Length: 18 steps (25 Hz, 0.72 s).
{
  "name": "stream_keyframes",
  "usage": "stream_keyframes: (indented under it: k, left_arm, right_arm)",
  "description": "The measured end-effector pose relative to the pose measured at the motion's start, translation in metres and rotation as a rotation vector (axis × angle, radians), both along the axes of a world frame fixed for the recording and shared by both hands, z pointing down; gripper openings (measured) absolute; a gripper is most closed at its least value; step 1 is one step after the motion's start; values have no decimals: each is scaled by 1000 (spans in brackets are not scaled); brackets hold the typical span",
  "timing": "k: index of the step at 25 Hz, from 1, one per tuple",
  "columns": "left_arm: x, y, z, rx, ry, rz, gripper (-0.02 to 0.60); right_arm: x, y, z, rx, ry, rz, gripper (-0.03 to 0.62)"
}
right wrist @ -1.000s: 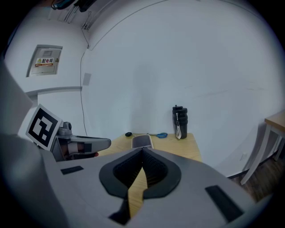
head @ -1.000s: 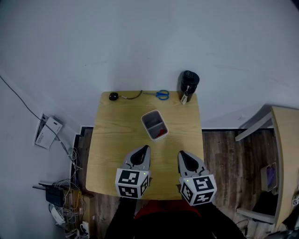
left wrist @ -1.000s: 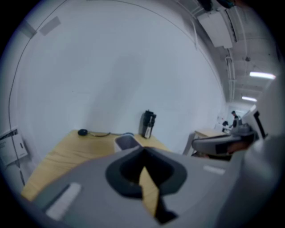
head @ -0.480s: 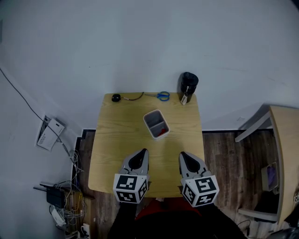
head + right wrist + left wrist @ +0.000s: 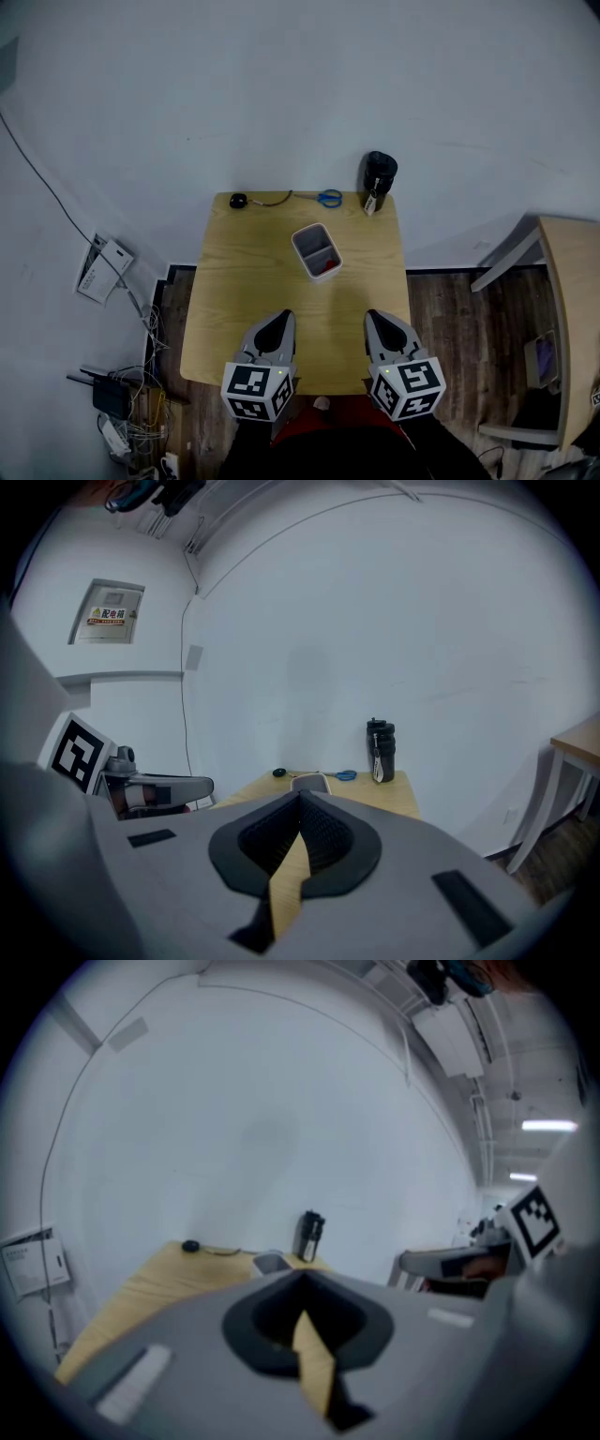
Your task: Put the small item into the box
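Note:
A white box stands on the middle of the wooden table, and a small red item lies inside it at its near end. My left gripper is over the table's near edge, left of centre, shut with nothing held. My right gripper is level with it at the right, also shut and empty. Both are well short of the box. The left gripper view has the box beyond the closed tips. From the right gripper, the box is straight ahead.
At the table's far edge stand a black bottle, blue scissors and a small black object on a cable. Another wooden table stands to the right. Cables and a power strip lie on the floor at the left.
Both grippers have drawn back a little toward the table's near edge and stayed shut. The box and the red item in it have not moved.

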<state>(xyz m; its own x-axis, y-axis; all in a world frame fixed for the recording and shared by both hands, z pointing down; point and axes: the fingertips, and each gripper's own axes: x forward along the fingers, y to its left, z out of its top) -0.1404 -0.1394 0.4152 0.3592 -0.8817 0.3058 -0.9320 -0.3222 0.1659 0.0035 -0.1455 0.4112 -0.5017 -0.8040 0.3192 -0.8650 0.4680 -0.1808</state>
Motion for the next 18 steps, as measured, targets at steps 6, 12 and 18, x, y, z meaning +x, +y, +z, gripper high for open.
stream_keyframes:
  k: [6,12,18]
  left_arm:
    - [-8,18,-6,16,-5,-14,3]
    - [-18,35,-12,29,1,-30,3]
    - [-24,46,-18,48,0,-37,3]
  right_arm:
    - [-2,14,-4,9,-17,-21,8]
    - [-3,28,-12,24,-14,-39,8]
    - [-4,39,-15,29,-13,-53,8]
